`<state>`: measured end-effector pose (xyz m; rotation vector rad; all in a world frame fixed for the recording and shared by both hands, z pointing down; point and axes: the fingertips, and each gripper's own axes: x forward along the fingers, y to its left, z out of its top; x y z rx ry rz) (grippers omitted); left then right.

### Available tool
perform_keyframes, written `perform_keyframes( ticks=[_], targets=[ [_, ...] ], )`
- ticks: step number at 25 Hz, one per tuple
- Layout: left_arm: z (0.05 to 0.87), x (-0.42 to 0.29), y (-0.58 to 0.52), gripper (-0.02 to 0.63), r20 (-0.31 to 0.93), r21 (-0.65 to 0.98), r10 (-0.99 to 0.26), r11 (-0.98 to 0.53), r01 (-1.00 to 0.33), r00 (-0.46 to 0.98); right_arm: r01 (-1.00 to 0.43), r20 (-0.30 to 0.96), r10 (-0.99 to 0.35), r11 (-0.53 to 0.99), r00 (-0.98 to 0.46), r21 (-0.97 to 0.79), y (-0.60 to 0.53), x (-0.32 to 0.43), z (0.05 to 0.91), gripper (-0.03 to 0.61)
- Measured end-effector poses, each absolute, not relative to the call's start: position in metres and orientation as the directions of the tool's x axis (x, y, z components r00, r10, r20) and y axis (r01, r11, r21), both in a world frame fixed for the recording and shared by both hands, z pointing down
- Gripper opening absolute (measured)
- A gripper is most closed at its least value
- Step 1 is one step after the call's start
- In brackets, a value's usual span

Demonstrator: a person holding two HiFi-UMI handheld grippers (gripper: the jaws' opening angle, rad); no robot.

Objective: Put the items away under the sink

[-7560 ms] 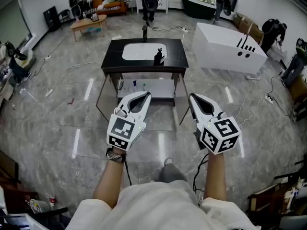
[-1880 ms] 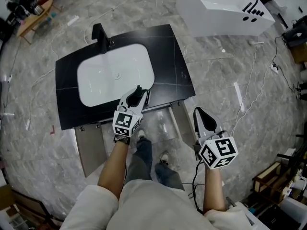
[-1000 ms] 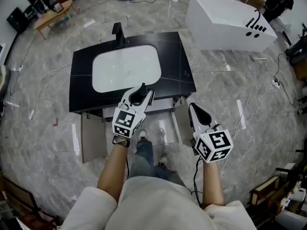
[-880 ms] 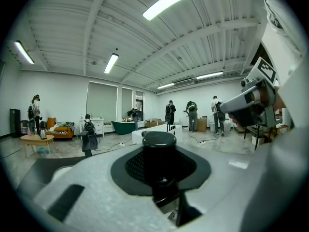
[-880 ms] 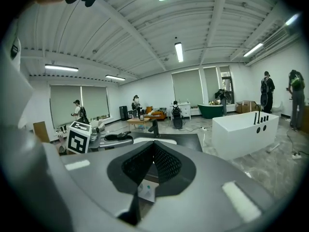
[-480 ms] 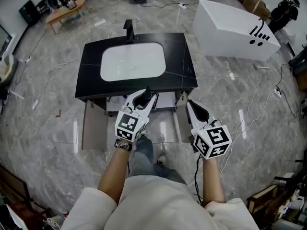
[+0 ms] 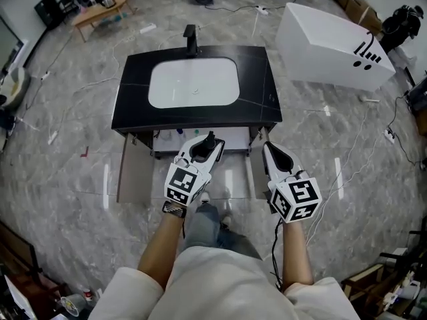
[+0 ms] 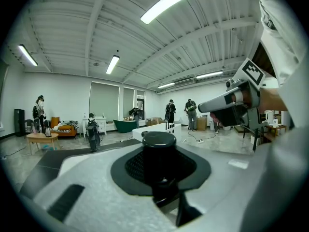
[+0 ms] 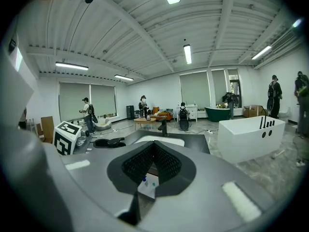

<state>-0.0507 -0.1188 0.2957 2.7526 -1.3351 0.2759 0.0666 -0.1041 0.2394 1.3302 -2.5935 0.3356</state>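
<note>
A black sink counter [image 7: 133, 105] with a white basin [image 7: 193, 82] and a black faucet [image 7: 191, 39] stands ahead. Below it both cabinet doors [image 7: 133, 175] hang open, showing a white shelf [image 7: 175, 137] with small items. My left gripper [image 7: 207, 143] is in front of the opening, shut on a black bottle [image 7: 209, 138]. In the left gripper view its round cap [image 8: 158, 144] sticks up between the jaws. My right gripper [image 7: 268, 151] hovers beside the right door, jaws closed and empty. In the right gripper view the right gripper [image 9: 153, 146] points at the cabinet interior.
A white bathtub [image 7: 330, 35] sits to the right of the sink, with cables [image 7: 373, 112] trailing over the marble floor. A low wooden table [image 7: 100, 5] and several people stand far behind. My legs and shoes [image 7: 207, 209] are just before the cabinet.
The black bottle that stood on the counter is now in my left gripper. I have stepped back from the counter, and both grippers have come down in front of the open cabinet.
</note>
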Motion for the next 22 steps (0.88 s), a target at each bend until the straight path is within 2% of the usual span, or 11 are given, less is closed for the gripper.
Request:
perform_keyframes(
  ticks=[5,11,22],
  targets=[
    [0.312,-0.059,-0.119,0.089,0.192,-0.008,-0.769,-0.623,-0.782,0.610,-0.796,0.288,-0.753,0.603,-0.591,-0.057,-0.108,0.051,0.254,0.006],
    [0.358,-0.061,-0.131,0.091,0.192,-0.010,-0.755,-0.641,-0.768,0.627,-0.825,0.289,-0.782,0.563,-0.552,-0.050,-0.128,0.051,0.301,0.006],
    [0.485,-0.058,-0.147,0.090,0.229,0.045,-0.713,-0.672,-0.739,0.663,-0.808,0.312,-0.757,0.585,-0.574,-0.066,-0.152,0.041,0.425,0.006]
  ],
)
